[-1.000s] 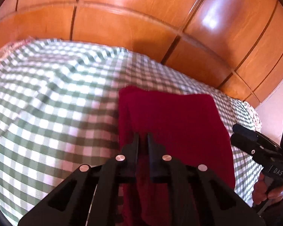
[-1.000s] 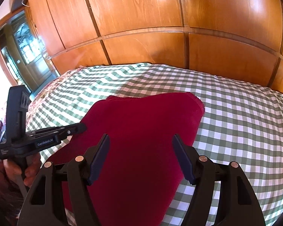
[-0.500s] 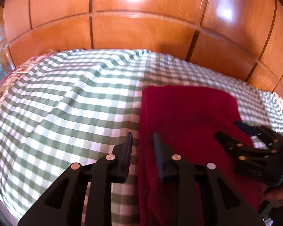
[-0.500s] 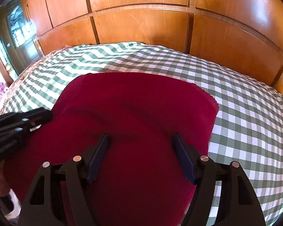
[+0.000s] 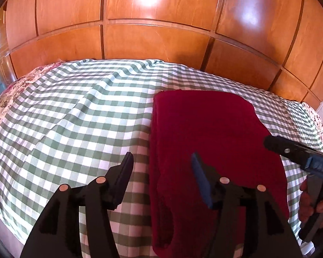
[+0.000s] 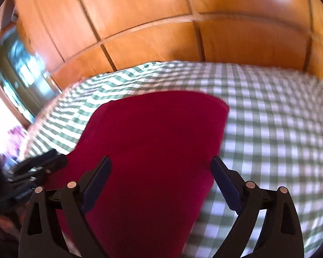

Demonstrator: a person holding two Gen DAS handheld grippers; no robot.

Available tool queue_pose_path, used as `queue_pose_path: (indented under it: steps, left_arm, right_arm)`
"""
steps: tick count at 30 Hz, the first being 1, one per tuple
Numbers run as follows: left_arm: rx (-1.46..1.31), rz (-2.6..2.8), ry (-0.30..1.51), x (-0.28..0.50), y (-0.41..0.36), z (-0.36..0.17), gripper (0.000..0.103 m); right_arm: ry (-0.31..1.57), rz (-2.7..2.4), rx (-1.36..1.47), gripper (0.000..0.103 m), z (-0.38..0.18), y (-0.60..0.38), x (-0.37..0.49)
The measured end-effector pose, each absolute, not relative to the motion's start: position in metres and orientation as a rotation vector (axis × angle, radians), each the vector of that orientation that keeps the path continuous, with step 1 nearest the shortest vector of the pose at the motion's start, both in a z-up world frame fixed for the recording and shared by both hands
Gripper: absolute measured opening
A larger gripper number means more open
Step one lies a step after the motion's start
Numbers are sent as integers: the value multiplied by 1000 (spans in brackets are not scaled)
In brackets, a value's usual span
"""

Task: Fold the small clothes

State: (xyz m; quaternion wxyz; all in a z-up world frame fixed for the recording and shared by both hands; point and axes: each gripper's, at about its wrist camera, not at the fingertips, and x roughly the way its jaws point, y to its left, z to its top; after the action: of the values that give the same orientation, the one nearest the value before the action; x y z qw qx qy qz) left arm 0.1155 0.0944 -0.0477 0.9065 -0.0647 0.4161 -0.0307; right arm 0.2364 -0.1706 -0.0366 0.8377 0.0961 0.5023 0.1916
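Observation:
A dark red folded cloth [image 5: 206, 133] lies flat on the green-and-white checked bed cover [image 5: 75, 116]. It also shows in the right wrist view [image 6: 157, 142]. My left gripper [image 5: 161, 161] is open and empty, hovering over the cloth's left folded edge. My right gripper [image 6: 160, 165] is open and empty above the cloth's near part. The right gripper shows at the right edge of the left wrist view [image 5: 290, 150], beside the cloth's right side. The left gripper shows at the left of the blurred right wrist view [image 6: 38, 165].
A wooden panelled wall [image 5: 157, 38] stands right behind the bed. A floral bedspread edge [image 5: 4, 103] shows at the bed's left side. A glass door [image 6: 21, 75] is at the far left in the right wrist view.
My left gripper has opened and let go of the red cloth's left edge, then pulled back. The cloth now lies flat. My right gripper stayed open and shifted over the cloth.

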Motion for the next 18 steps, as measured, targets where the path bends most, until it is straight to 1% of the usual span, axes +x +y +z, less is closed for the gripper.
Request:
queue_pose_path:
  steps: [7,9,14,15,16,17,18]
  left_arm:
    - [-170,-101,886,115,100,-61,56]
    - [-191,-135,899,116,102,-67,56]
    - [-270,-223,920,120,111,-84,57]
    - [-298,-248,919,121,115,-87,55]
    - [-318,-271,920,122,117,-89,50]
    - [-335,-295,922,122,118,-91,47]
    - [-347,-318,920,123,119,-93,42]
  right_arm:
    - [1153,504,413,92,-59,-190,227]
    - [1161,514,420,93,-64,-187,227]
    - [1218,562,512,92,-87,-188,231]
    - [1213,574,532,92,-90,-189,231]
    - [1211,586,543,92,-91,-189,231]
    - [1214,598,551,92,-92,-188,232]
    - [1222,608,559,91,-93,-184,235]
